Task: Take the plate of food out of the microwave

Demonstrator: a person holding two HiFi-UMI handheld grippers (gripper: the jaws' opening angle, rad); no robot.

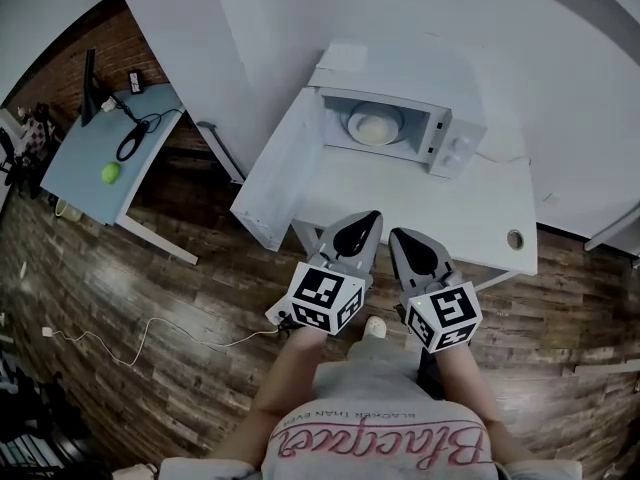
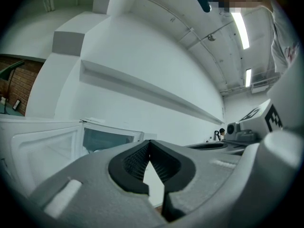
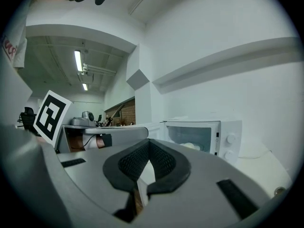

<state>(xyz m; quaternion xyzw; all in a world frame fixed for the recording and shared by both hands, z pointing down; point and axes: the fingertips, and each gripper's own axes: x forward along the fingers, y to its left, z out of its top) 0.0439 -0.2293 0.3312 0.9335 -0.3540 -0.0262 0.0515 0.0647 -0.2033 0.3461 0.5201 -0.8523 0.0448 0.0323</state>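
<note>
The left tool (image 1: 371, 218) and right tool (image 1: 398, 236), both clenched empty, point side by side at the open microwave (image 1: 445, 140).

Head view steeply down — gripper views share microwave (image 1: 420, 118).

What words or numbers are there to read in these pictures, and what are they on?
"Bla...": pink curly word on the person's shirt, upside down in the head view; the rest is unclear.
Small print beside it: too small to read.
Marker cubes: black and white squares only, no letters.
Microwave knobs: no readable marks.
</note>
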